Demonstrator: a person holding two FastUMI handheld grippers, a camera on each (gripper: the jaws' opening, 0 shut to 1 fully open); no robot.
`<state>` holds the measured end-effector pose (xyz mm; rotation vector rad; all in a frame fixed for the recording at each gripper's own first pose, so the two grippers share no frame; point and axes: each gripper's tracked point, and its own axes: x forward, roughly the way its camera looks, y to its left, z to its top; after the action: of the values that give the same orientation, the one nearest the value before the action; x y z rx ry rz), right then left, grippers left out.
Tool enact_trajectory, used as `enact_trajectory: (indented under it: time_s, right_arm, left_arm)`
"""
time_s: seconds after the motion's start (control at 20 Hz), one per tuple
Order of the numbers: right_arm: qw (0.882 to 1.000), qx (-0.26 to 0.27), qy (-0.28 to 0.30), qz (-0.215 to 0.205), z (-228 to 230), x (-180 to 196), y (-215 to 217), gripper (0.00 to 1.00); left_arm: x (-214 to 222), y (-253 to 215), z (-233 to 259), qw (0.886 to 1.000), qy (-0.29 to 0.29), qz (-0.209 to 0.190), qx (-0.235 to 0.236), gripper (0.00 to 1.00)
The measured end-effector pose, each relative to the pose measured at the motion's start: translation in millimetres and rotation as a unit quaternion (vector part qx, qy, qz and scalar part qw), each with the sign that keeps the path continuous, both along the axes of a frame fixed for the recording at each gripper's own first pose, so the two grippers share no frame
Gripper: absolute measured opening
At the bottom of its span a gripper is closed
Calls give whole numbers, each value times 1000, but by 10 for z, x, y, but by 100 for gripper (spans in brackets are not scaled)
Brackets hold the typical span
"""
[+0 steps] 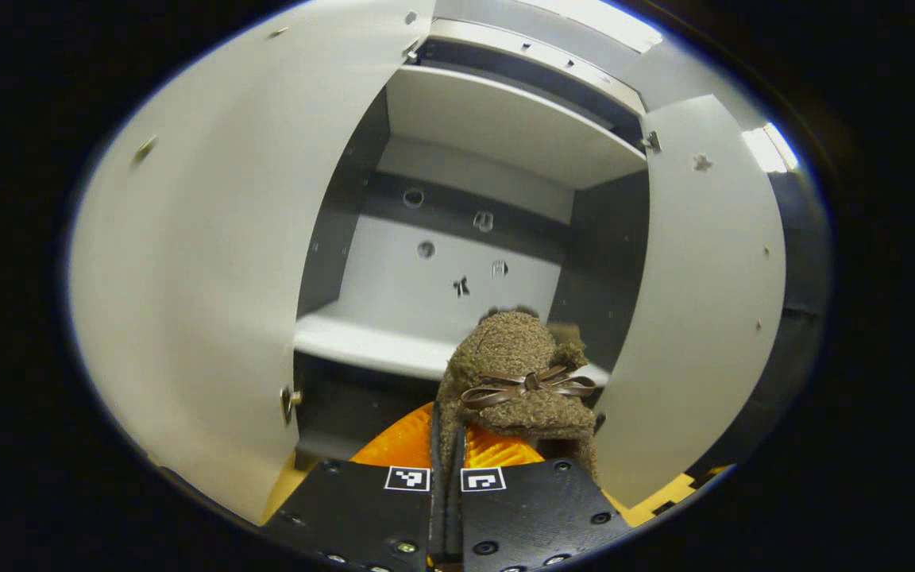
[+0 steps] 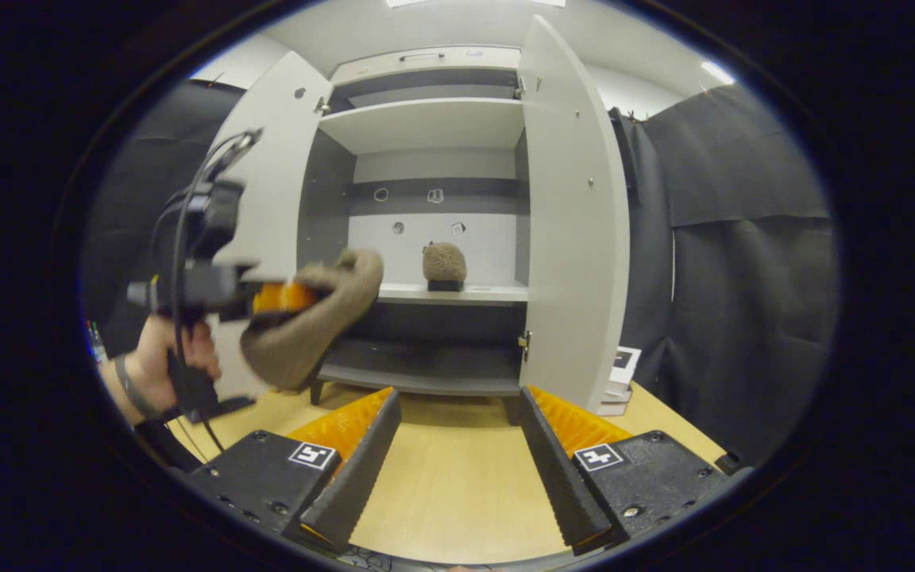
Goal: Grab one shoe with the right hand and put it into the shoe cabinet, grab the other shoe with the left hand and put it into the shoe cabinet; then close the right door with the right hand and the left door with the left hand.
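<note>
A fuzzy brown shoe (image 1: pixel 517 373) with a small bow hangs in front of the open shoe cabinet (image 1: pixel 465 262), and my left gripper (image 1: pixel 448 469) is shut on it. In the right gripper view that same shoe (image 2: pixel 314 318) is held in the air left of the cabinet opening by the left gripper (image 2: pixel 267 298), a hand (image 2: pixel 164 357) on its handle. The other brown shoe (image 2: pixel 444 266) stands on the cabinet's middle shelf (image 2: pixel 457 294). My right gripper (image 2: pixel 457 445) is open over the wooden table, with nothing between its fingers.
Both cabinet doors stand wide open, the left door (image 2: pixel 271 183) and the right door (image 2: pixel 577 222). Black cloth walls the booth at the right (image 2: pixel 743 262). A small stack of boxes (image 2: pixel 620 381) sits beside the right door. The table top (image 2: pixel 449 485) is light wood.
</note>
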<state>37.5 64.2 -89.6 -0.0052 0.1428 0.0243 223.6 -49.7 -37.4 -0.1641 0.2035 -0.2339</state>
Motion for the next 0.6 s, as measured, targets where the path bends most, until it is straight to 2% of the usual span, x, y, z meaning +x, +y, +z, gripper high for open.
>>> enact_trajectory:
  time_s: [0.1, 0.2, 0.3, 0.4, 0.6]
  right_arm:
    - [1000, -3, -6, -1, 37, -46, 14, 94]
    - [1000, -5, -14, -6, 85, -116, -2, 94]
    - [1000, -4, -18, -13, 119, -169, -50, 94]
    - [999, -4, -20, -25, 138, -189, -121, 94]
    - [999, -11, -22, -44, 162, -187, -249, 94]
  left_arm:
    - [598, -99, 425, 1000, -13, 8, -14, 0]
    - [1069, -140, 466, 999, 18, 20, -31, 0]
    - [1520, -78, 253, 995, 78, 51, -15, 0]
    - [1812, -75, -22, 989, 134, 63, -11, 0]
    - [2005, -53, -616, 969, 230, 87, 3, 0]
